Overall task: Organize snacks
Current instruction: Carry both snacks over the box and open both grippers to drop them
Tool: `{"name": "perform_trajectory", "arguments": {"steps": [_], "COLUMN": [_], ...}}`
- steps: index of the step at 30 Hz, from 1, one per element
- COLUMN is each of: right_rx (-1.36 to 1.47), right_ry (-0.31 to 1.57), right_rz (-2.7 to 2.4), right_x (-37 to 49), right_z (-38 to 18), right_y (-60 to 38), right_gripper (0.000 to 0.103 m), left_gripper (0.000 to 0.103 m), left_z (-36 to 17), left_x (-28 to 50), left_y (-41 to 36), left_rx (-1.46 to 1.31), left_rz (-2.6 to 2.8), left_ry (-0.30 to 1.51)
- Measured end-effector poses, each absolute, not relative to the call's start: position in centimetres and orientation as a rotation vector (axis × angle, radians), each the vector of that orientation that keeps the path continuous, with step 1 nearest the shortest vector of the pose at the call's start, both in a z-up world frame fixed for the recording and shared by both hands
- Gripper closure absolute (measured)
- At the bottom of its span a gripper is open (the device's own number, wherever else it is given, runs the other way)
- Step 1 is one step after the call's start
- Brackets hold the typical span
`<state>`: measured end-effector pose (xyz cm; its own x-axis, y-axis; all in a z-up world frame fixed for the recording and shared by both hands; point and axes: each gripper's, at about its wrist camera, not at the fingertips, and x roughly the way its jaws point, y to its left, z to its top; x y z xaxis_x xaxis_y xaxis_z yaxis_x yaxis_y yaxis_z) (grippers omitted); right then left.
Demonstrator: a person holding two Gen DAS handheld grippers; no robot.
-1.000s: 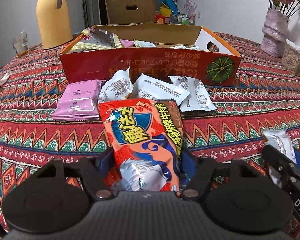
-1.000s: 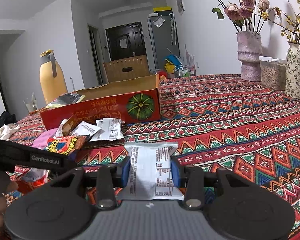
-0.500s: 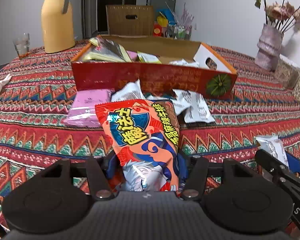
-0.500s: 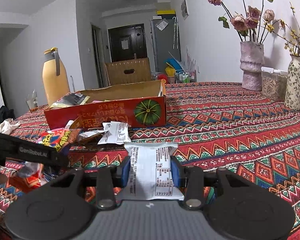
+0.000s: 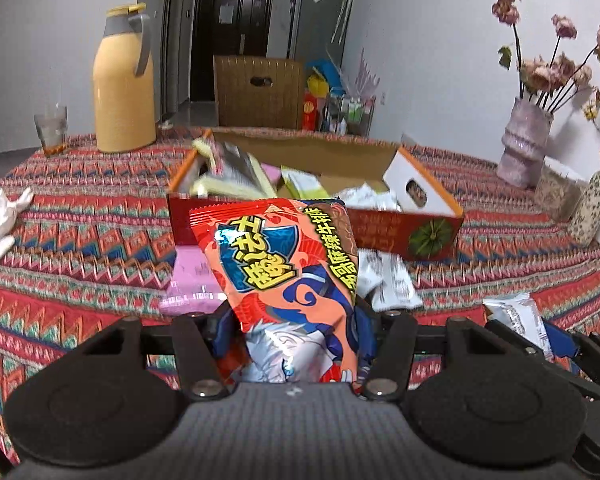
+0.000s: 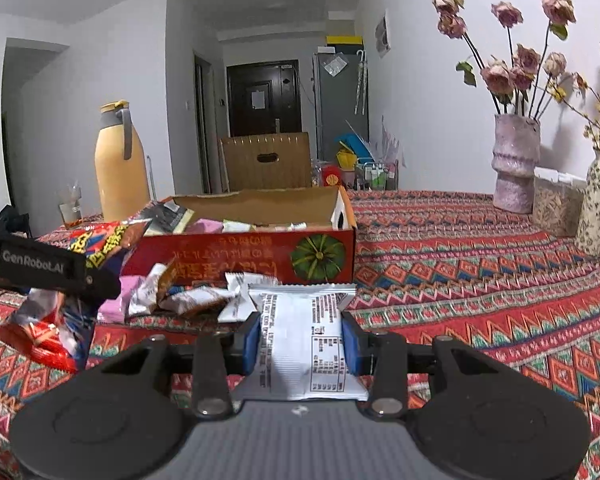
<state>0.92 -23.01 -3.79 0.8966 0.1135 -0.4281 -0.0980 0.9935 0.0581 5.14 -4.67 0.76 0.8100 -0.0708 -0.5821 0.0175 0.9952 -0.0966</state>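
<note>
Partly done: the open red cardboard box (image 6: 260,256) holds several packets; left gripper (image 5: 292,332) clamps an orange foil snack bag (image 5: 284,276), right gripper (image 6: 300,338) clamps a white printed packet (image 6: 304,344), and loose packets (image 6: 188,300) remain on the table (image 6: 480,280) near the box.

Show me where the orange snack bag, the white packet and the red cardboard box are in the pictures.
orange snack bag (image 5: 284,264), left wrist view, on its printed front.
white packet (image 6: 304,340), right wrist view, on its printed back between the blue pads.
red cardboard box (image 6: 244,258), right wrist view, on its front wall.
</note>
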Motion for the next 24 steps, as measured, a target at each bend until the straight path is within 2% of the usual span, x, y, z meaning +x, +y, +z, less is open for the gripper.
{"name": "perform_trajectory", "arguments": {"steps": [24], "right_rx": [0.01], "right_ry": [0.334], "right_rz": [0.125], "right_x": [11.5], "right_z": [1.9], "right_y": [-19.6], "right_gripper": [0.063], "left_gripper": [0.045], "left_z": [7.4], "left_x": [13.3], "left_y": [-1.9], "left_rx": [-0.128], "left_rz": [-0.011], "left_ry": [0.477]}}
